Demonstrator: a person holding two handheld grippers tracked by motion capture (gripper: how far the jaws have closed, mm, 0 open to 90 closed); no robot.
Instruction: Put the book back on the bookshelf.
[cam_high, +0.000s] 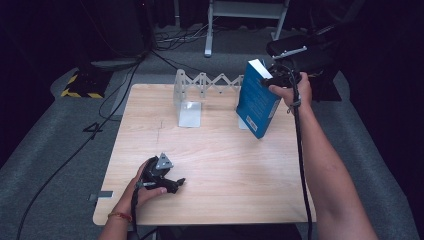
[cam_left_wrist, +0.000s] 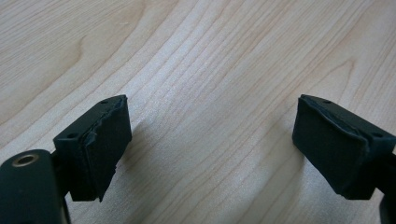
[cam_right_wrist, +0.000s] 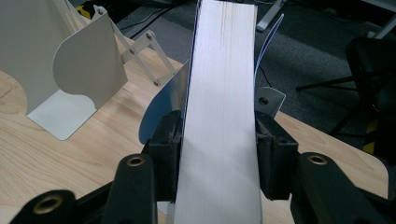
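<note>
A blue book stands tilted on the far right of the wooden table, its lower corner on the wood. My right gripper is shut on its upper part. In the right gripper view the pads sit against both covers with the white page edge between them. A white metal bookend stands left of the book, joined to a folding lattice; the bookend plate also shows in the right gripper view. My left gripper rests low at the front left, open, with bare wood between its pads.
Cables run over the grey floor left of the table. A yellow-and-black striped base sits at the back left. A black chair stands just behind the right hand. White frame legs rise at the back.
</note>
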